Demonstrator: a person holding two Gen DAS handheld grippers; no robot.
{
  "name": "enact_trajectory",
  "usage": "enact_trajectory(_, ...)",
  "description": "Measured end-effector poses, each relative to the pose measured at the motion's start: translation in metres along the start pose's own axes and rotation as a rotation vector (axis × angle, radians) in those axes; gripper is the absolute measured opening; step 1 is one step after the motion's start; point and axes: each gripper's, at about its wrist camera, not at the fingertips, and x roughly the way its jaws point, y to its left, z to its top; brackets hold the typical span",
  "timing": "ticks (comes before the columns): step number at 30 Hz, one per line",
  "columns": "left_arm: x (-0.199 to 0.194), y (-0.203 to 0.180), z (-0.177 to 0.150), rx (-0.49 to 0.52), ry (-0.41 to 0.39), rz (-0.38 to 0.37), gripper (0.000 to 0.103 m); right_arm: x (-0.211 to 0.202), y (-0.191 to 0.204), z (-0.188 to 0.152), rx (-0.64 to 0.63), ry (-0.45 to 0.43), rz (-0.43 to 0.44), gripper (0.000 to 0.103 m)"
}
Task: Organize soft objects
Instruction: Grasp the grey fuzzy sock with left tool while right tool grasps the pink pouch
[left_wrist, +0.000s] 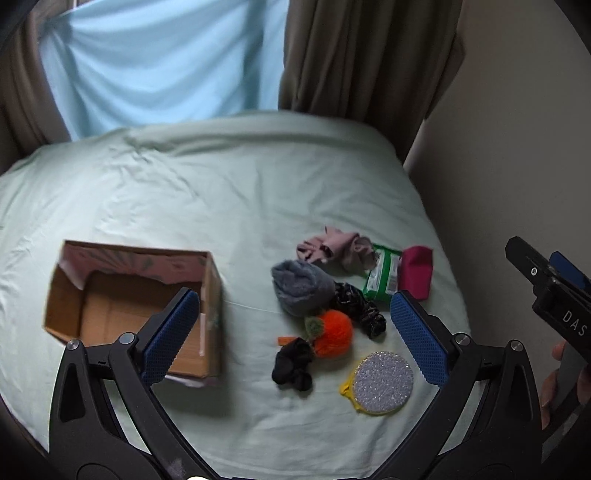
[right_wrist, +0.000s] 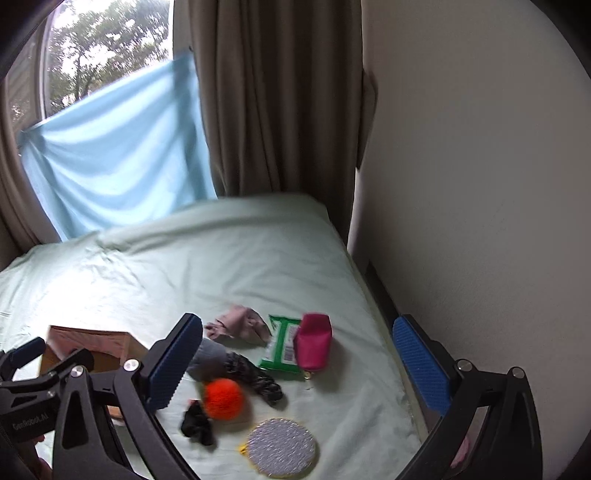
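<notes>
An open cardboard box (left_wrist: 88, 291) (right_wrist: 122, 341) lies on the bed's left, with nothing inside that I can see. Right of it is a cluster: a grey fuzzy bundle (left_wrist: 301, 286), an orange pompom (left_wrist: 332, 332) (right_wrist: 223, 398), a black scrunchie (left_wrist: 293, 365) (right_wrist: 197, 424), a dark patterned scrunchie (left_wrist: 356, 304) (right_wrist: 258, 376), a pink cloth (left_wrist: 334, 247) (right_wrist: 238, 325), a green wipes pack (left_wrist: 382, 273) (right_wrist: 282, 343), a magenta pouch (left_wrist: 417, 271) (right_wrist: 314, 345) and a round silver scrubber (left_wrist: 382, 382) (right_wrist: 282, 445). My left gripper (left_wrist: 295, 334) hovers open above the cluster. My right gripper (right_wrist: 295, 371) hangs open, holding nothing.
The pale green bedsheet (left_wrist: 221, 184) spreads wide behind the objects. A beige wall (right_wrist: 480, 184) runs along the bed's right edge. Brown curtains (right_wrist: 277, 92) and a light blue cloth (right_wrist: 118, 147) hang at the head end. A hand (left_wrist: 557, 380) holds the right gripper.
</notes>
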Motion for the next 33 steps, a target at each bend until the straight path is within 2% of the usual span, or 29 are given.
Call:
enact_trajectory(5,0.076,-0.003,-0.008,-0.049,0.094,0.004,0.102,0.074,-0.014,-0.018,0.037,0.079,-0.001,0.103)
enact_trajectory(11,0.145,0.001,-0.016,-0.11,0.167,0.024,0.102,0.156,-0.017,-0.039,0.081,0.16,-0.026,0.103)
enact_trajectory(18,0.195,0.001,-0.021,-0.118,0.202,0.035,0.102,0.213,-0.025,-0.055,0.103,0.246,-0.087,0.1)
enact_trajectory(22,0.212,0.005,-0.02,-0.138,0.21,0.025,0.102,0.235,-0.027,-0.064,0.096,0.28,-0.105,0.09)
enact_trajectory(26,0.229,0.009,-0.019,-0.158,0.232,0.001,0.088,0.254,-0.03,-0.073,0.118,0.308,-0.113,0.078)
enact_trajectory(28,0.233,0.011,-0.018,-0.172,0.236,-0.022,0.08,0.26,-0.032,-0.077,0.127,0.326,-0.107,0.067)
enact_trajectory(29,0.235,0.011,-0.017,-0.174,0.239,-0.033,0.072,0.259,-0.03,-0.076,0.131,0.331,-0.104,0.064)
enact_trajectory(31,0.237,0.01,-0.015,-0.164,0.242,-0.037,0.065,0.263,-0.029,-0.077,0.14,0.338,-0.087,0.05)
enact_trajectory(33,0.236,0.007,-0.013,-0.156,0.239,-0.036,0.056,0.262,-0.027,-0.077,0.138,0.338,-0.078,0.044)
